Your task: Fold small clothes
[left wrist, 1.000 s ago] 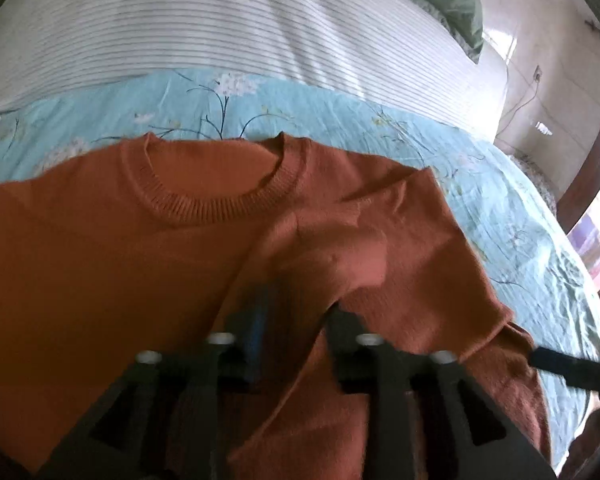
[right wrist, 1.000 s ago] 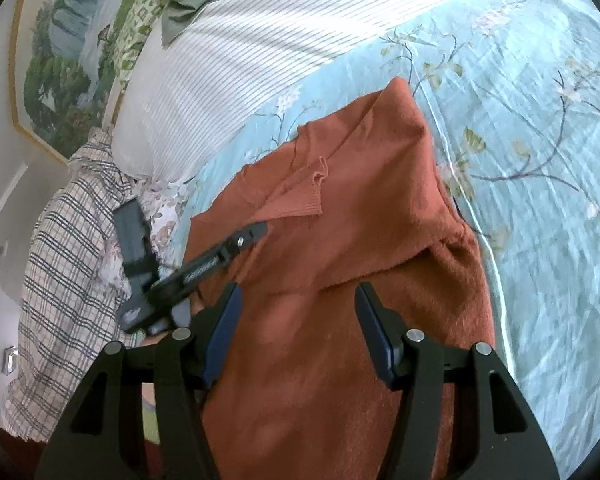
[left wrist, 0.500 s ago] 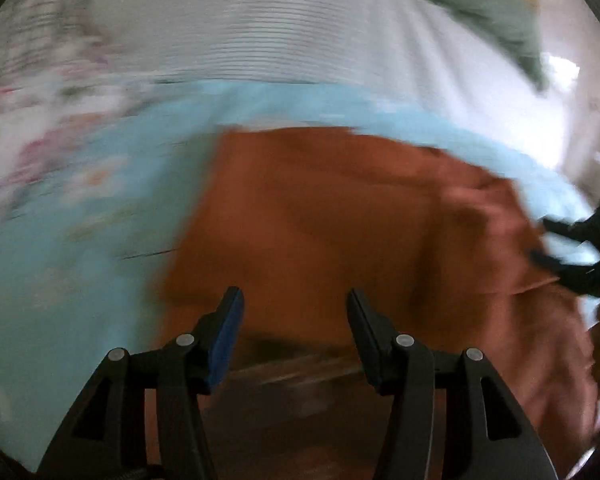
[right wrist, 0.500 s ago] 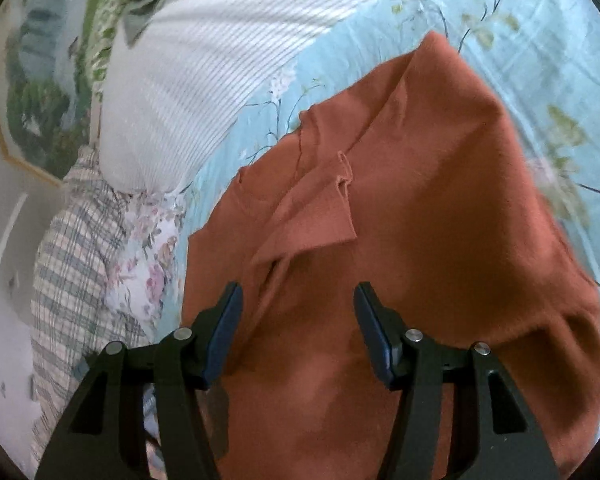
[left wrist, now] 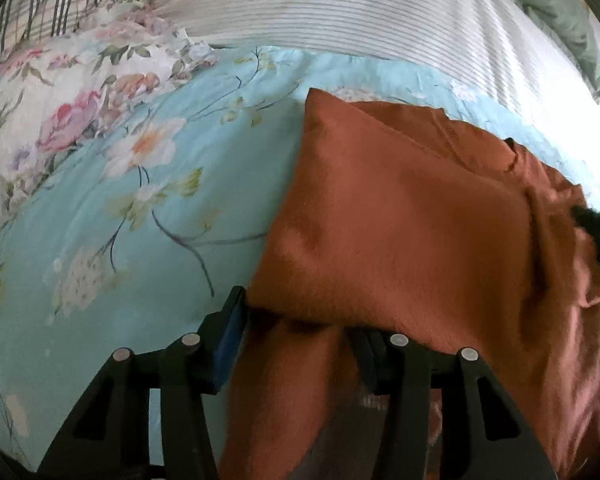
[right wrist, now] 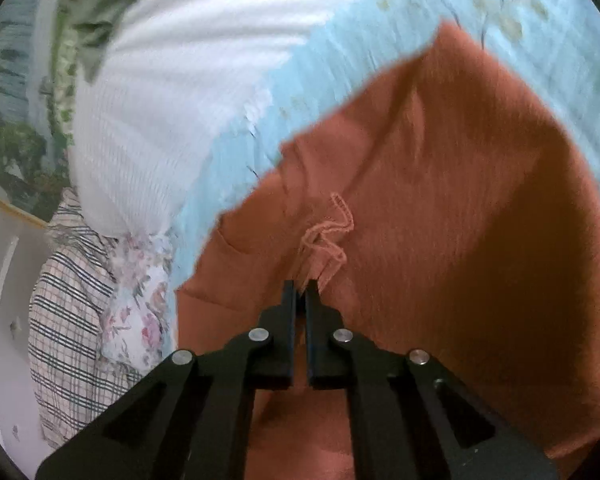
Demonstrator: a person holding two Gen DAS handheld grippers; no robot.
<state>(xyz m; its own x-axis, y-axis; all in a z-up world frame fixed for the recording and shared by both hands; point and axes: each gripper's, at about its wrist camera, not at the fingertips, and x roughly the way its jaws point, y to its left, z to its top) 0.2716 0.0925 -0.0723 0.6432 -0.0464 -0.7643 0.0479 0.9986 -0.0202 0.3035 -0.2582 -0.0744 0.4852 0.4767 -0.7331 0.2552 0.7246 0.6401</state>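
Pinching a fold of the rust-orange sweater point(right wrist: 440, 208), my right hand-held gripper point(right wrist: 300, 294) has its two fingers pressed nearly together, with the knitted cloth caught at their tips. Just beyond the tips a small crumpled hem edge point(right wrist: 330, 232) with visible stitching stands up from the fabric. The picture from this side is blurred, so finer detail I cannot tell.

My left hand-held gripper point(left wrist: 296, 320) has its fingers wide apart. The left finger with its blue pad point(left wrist: 230, 340) rests just beside the sweater's left edge, on the bed sheet, and the right finger is partly hidden under the cloth that drapes over it. Between both fingers lies a lower layer of the sweater point(left wrist: 400, 208), and a folded upper layer sits above it. It does not clamp anything.

The sweater lies on the light blue floral bed sheet point(left wrist: 140, 200), spread toward the right side of my left view, where the dark tip of the other tool point(left wrist: 598, 224) touches its far edge. Behind the sweater is a white striped pillow point(left wrist: 340, 4), and a green cloth point(left wrist: 556, 12) lies on its right end. To the left are a pink floral fabric point(left wrist: 60, 92) and a plaid fabric point(right wrist: 68, 320).
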